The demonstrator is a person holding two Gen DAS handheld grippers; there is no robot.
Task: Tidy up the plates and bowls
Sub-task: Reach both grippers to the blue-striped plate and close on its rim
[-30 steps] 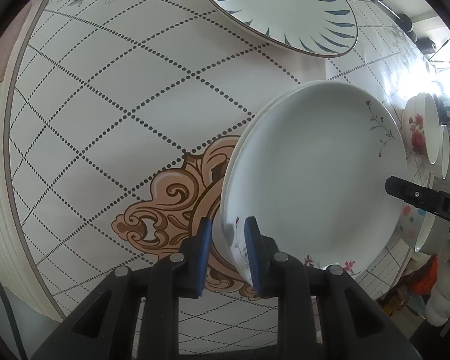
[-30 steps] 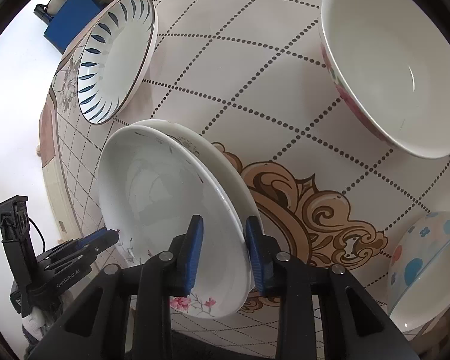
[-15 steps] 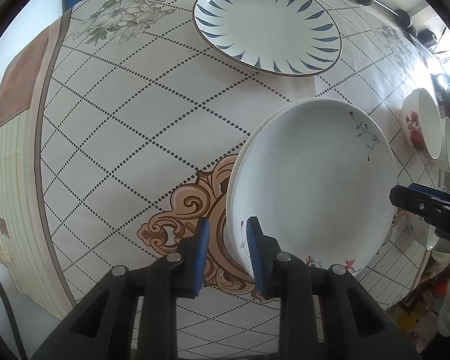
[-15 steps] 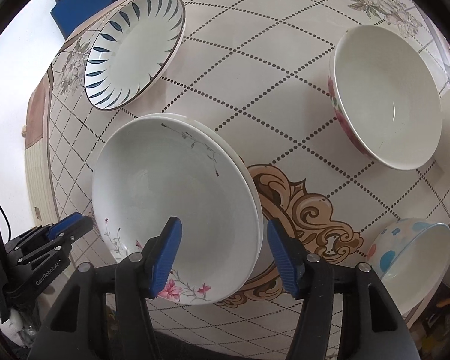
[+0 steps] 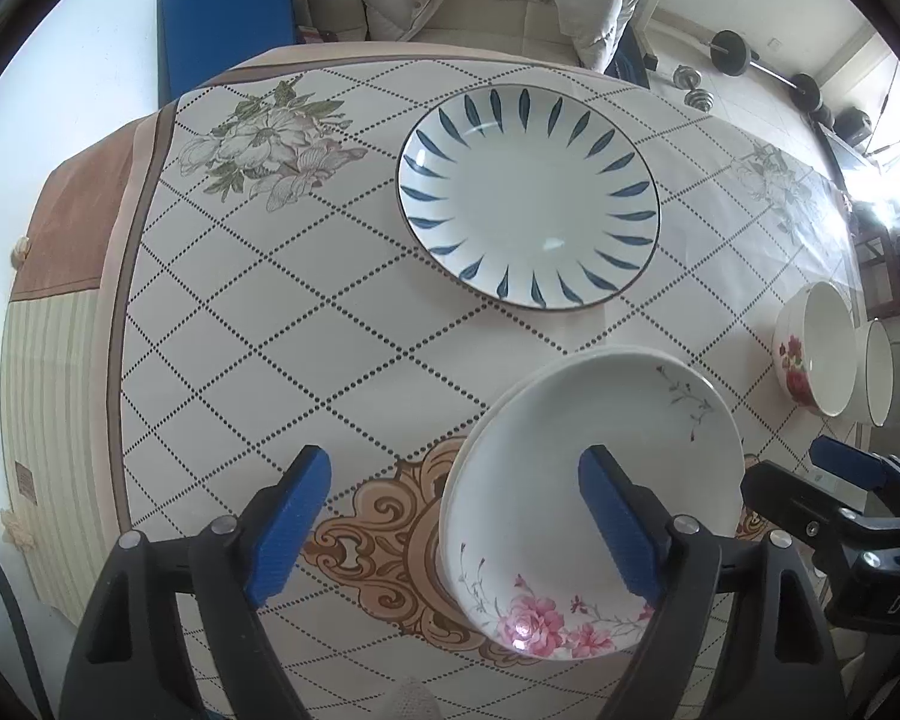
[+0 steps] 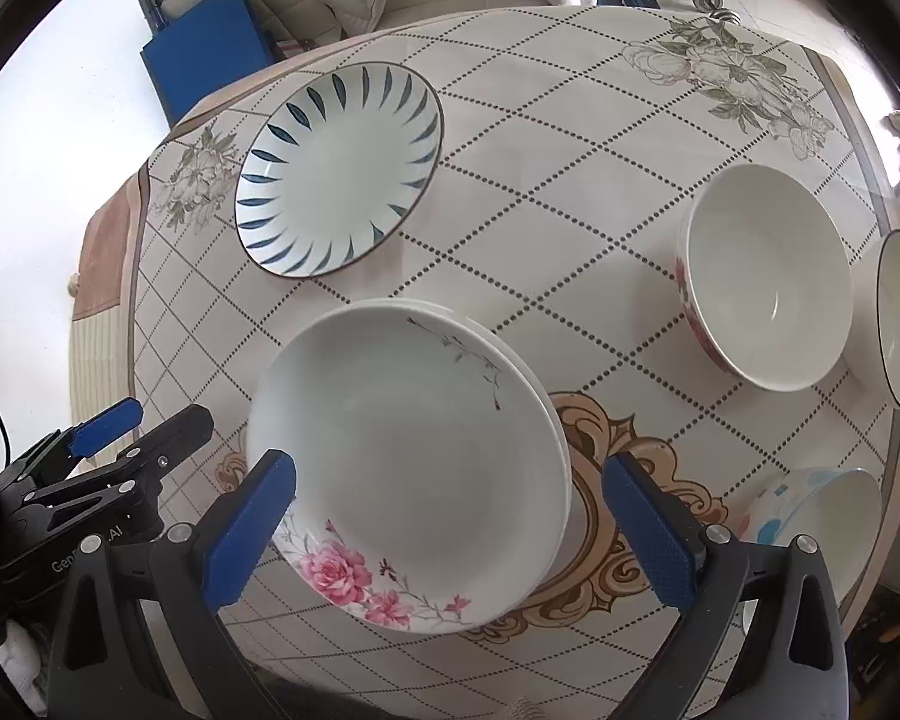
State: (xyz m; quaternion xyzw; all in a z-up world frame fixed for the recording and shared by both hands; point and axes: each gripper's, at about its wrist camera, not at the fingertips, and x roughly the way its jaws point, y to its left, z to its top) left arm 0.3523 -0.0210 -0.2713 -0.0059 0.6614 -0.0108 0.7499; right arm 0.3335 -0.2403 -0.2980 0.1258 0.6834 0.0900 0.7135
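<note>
1. Left gripper [image 5: 456,516] has just opened wide and holds nothing.
2. Right gripper [image 6: 450,516] likewise.
3. Floral plate [image 6: 408,468] sits on another plate mid-table.
4. Blue-leaf plate [image 5: 528,198] lies beyond; bowls [image 6: 768,276] stand to the right.

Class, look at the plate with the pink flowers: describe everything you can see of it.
The flowered plate is round, white and glossy, likely ceramic, with pink blossoms at its near rim and a thin grey twig at the far rim. It lies flat on another white plate, on the patterned tablecloth. Nothing grips it; both grippers hang open above.
</note>
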